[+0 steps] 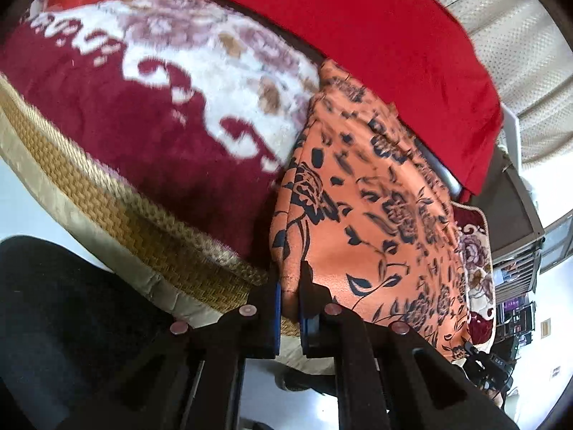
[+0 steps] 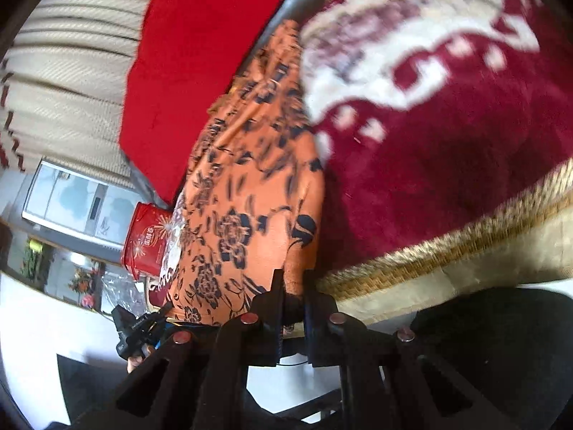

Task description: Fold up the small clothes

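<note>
Both tools, left tool (image 1: 290,279) and right tool (image 2: 293,286), are clamped on the near hem of the cloth (image 1: 369,197). It looks thin, limp and light; corners suit best.

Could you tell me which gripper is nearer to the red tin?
Left. The left gripper shows just below the red tin; the right gripper pinches the orange floral garment further away.

orange garment (image 2: 250,193) blurred, hem hidden between tongs (image 2: 293,286)
</note>
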